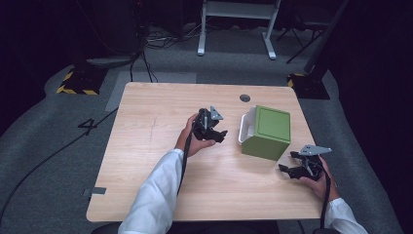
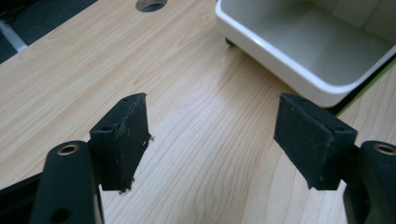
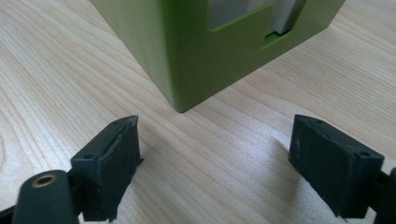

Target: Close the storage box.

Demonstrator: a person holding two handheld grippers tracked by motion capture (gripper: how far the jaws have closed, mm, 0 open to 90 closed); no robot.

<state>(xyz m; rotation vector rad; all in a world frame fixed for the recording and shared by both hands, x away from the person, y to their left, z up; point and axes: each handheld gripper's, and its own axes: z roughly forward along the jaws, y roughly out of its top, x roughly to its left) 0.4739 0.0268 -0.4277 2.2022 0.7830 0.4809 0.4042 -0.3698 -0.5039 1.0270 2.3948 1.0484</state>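
Nearest the person, the right tongs rest low over the tabletop, jaws spread wide with nothing between them, pointing at the near corner of the green box, which stands just beyond them without touching. Further in, the left tongs hover over bare wood left of the box, jaws apart and empty. The box sits toward the right side of the tabletop, and a white inner drawer sticks out of its left face, open side toward the left tongs. Beyond it lies a round cable hole.
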